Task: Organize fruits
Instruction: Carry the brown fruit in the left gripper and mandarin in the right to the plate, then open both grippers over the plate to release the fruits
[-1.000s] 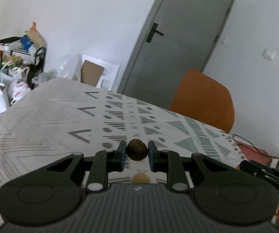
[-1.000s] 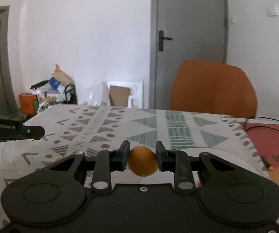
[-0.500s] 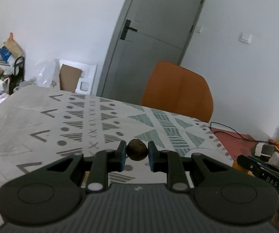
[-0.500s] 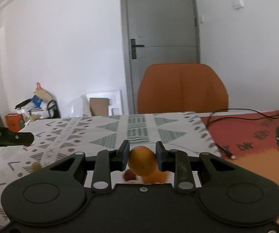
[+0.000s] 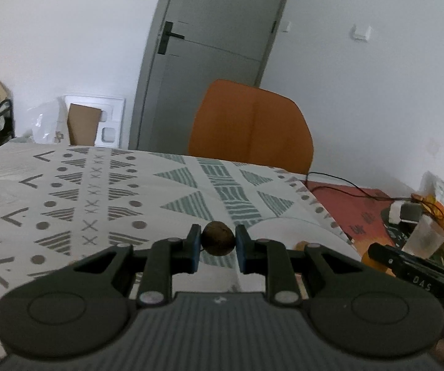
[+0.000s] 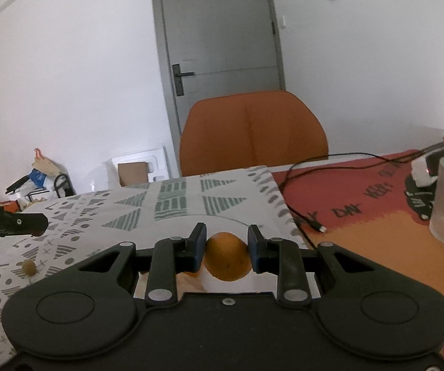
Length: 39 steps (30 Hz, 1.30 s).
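- Two grippers are each squeezing one fruit: the left gripper (image 5: pixel 217 244) is pinching a small round brown fruit (image 5: pixel 217 239), and the right gripper (image 6: pixel 226 252) is pinching a smooth orange (image 6: pixel 228 259).
- One tiny yellowish fruit (image 6: pixel 29 267) is lying on the patterned cloth (image 6: pixel 172 199).
- One orange chair (image 6: pixel 252 130) is standing behind.

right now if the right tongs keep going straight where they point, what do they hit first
Probably the white plate on the patterned tablecloth, just beyond the orange fruit the right tongs hold. Depth is unclear; the orange chair stands farther behind.
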Motion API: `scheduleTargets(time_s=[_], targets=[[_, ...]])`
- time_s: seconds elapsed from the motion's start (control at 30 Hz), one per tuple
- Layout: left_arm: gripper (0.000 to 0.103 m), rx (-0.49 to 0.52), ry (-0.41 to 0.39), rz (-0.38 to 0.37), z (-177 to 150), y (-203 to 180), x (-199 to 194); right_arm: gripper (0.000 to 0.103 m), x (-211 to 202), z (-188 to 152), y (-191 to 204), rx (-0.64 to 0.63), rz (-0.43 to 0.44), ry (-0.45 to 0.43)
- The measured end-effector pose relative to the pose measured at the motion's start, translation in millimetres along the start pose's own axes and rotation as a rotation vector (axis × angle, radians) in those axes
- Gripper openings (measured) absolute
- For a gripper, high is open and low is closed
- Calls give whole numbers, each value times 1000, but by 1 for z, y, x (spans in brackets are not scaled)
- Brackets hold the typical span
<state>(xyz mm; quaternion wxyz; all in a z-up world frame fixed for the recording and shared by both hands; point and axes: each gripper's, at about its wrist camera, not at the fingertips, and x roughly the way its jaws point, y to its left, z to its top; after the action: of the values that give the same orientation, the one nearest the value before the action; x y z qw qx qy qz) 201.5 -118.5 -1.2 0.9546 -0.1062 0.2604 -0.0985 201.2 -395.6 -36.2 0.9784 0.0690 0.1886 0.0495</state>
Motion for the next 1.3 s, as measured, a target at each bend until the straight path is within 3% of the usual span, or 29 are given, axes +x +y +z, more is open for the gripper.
scheduleTargets(time_s=[0.5, 0.83, 0.87, 1.03, 1.13, 1.3], targets=[[22, 61, 80, -34, -14, -40, 32, 32, -4, -11, -30, 113, 18, 5], [27, 59, 84, -10, -12, -40, 31, 33, -13, -15, -28, 111, 47, 12], [29, 59, 86, -4, -12, -38, 29, 34, -13, -15, -26, 110, 51, 14], [63, 55, 66, 47, -9, -22, 19, 42, -12, -15, -17, 105, 67, 17], [75, 44, 51, 71, -6, -11, 10, 48, -12, -14, -12, 103, 71, 19], [85, 38, 29, 108, -2, 6, -3, 68, -15, -12, -1, 97, 88, 9]])
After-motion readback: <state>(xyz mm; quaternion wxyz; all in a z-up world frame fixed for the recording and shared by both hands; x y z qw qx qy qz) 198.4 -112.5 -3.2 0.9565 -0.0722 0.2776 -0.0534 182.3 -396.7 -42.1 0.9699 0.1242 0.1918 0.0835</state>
